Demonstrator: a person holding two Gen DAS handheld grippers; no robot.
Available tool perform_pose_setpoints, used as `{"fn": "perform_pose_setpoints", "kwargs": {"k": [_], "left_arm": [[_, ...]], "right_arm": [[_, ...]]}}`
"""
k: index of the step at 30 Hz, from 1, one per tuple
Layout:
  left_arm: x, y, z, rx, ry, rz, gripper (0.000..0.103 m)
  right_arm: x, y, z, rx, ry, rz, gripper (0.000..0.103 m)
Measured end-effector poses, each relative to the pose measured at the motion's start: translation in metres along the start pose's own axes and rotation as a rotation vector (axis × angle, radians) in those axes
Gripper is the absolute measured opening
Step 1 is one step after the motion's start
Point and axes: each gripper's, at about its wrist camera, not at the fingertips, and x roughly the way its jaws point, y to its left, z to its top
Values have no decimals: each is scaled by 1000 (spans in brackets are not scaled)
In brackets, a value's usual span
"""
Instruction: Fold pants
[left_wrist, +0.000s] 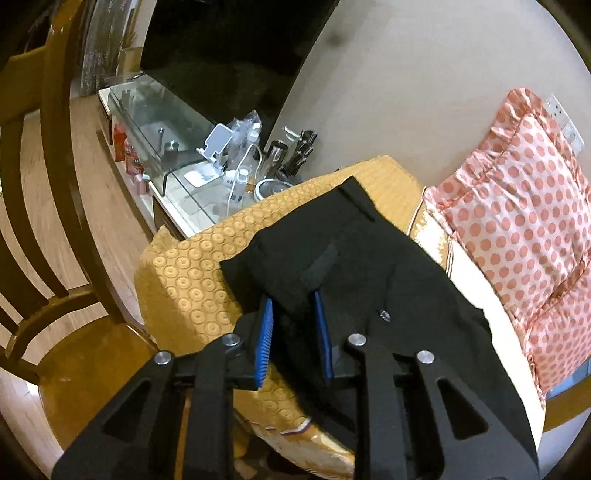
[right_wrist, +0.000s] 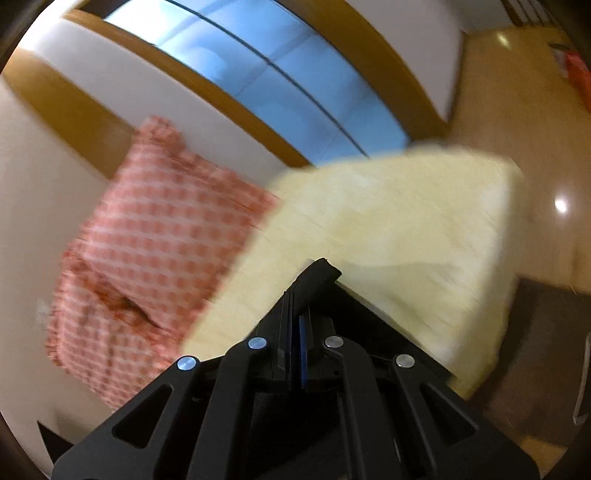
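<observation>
Black pants (left_wrist: 351, 258) lie spread over a gold patterned bedspread (left_wrist: 192, 280) in the left wrist view, waistband end away from me. My left gripper (left_wrist: 291, 299) has its blue pads (left_wrist: 321, 332) pressed on a raised bunch of the black fabric near the pants' near edge. In the blurred right wrist view, my right gripper (right_wrist: 297, 295) is shut, and a narrow fold of the black pants (right_wrist: 319, 275) sticks out past its fingertips above a cream bed surface (right_wrist: 388, 221).
A pink dotted pillow (left_wrist: 517, 206) lies at the bed's right, also seen as the pillow (right_wrist: 155, 229) by the headboard. A wooden chair (left_wrist: 55, 221) stands left of the bed. A glass table (left_wrist: 173, 122) holds several bottles and cables.
</observation>
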Motion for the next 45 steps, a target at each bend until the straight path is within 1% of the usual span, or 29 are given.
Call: {"fn": "perform_pose_setpoints", "kwargs": {"k": [2, 4, 5, 6, 9, 10, 12, 13, 15, 20, 25, 26, 28, 29, 30, 31, 32, 33, 34, 35, 36, 37, 38, 39, 40, 41, 42, 44, 45], "left_arm": [[6, 6, 1, -6, 24, 11, 20], [9, 10, 3, -7, 39, 7, 20], [9, 11, 6, -8, 46, 0, 20], [9, 11, 7, -10, 50, -4, 20], [1, 5, 16, 20, 49, -13, 20], [0, 4, 17, 29, 45, -14, 20], [-3, 1, 19, 50, 41, -12, 20], [-3, 1, 20, 56, 39, -6, 20], [1, 6, 20, 49, 56, -4, 20], [19, 18, 13, 37, 102, 6, 20], [18, 18, 5, 81, 73, 15, 22], [18, 18, 3, 82, 67, 16, 23], [19, 16, -1, 105, 50, 30, 28], [19, 15, -2, 122, 33, 49, 36], [15, 12, -5, 146, -2, 75, 42], [10, 9, -6, 161, -27, 92, 46], [4, 6, -7, 173, -57, 109, 54], [-7, 1, -8, 185, -111, 141, 64], [-15, -3, -9, 194, -154, 166, 68], [-26, -9, -12, 209, -211, 191, 72], [-37, -19, -16, 232, -262, 198, 77], [-44, -27, -20, 252, -290, 192, 80], [-51, -40, -26, 285, -317, 164, 84], [-56, -55, -34, 319, -325, 120, 87], [-58, -66, -39, 344, -322, 79, 88], [-58, -82, -49, 382, -306, 14, 88], [-56, -94, -56, 410, -288, -29, 89], [-44, -131, -81, 493, -213, -146, 89], [-37, -146, -93, 524, -177, -190, 89]], "right_arm": [[6, -27, -14, 55, 53, -46, 3], [7, -43, -22, 97, 76, -52, 3], [5, -45, -24, 97, 74, -51, 3], [3, -44, -24, 93, 71, -47, 3], [-11, -27, -18, 55, 24, 2, 3], [-12, -20, -15, 40, 22, -1, 3], [-12, -17, -14, 36, 25, -22, 3], [-12, -16, -14, 40, 23, -19, 3], [-10, -16, -17, 28, 26, -60, 3], [0, -35, -27, 70, 70, -106, 3], [-2, -30, -30, 14, 54, -124, 3], [-1, -30, -31, 7, 54, -129, 3], [-1, -26, -33, -35, 43, -143, 3], [-2, -22, -34, -65, 40, -158, 4], [-1, -20, -34, -82, 39, -166, 5], [-2, -17, -35, -112, 39, -183, 5], [-4, -14, -35, -137, 33, -198, 10], [-6, -11, -35, -161, 21, -215, 14], [-10, -9, -35, -184, -4, -242, 16], [-15, -8, -34, -197, -30, -269, 28], [-19, -8, -32, -202, -52, -289, 52], [-25, -9, -30, -200, -90, -319, 64], [-30, -10, -28, -205, -126, -333, 67], [-34, -7, -27, -232, -156, -335, 66], [-34, -3, -28, -262, -164, -325, 61], [-33, 4, -29, -304, -167, -309, 57], [-31, 11, -32, -346, -168, -293, 56], [-24, 28, -43, -444, -159, -240, 55], [-20, 33, -46, -472, -153, -225, 54]]}}
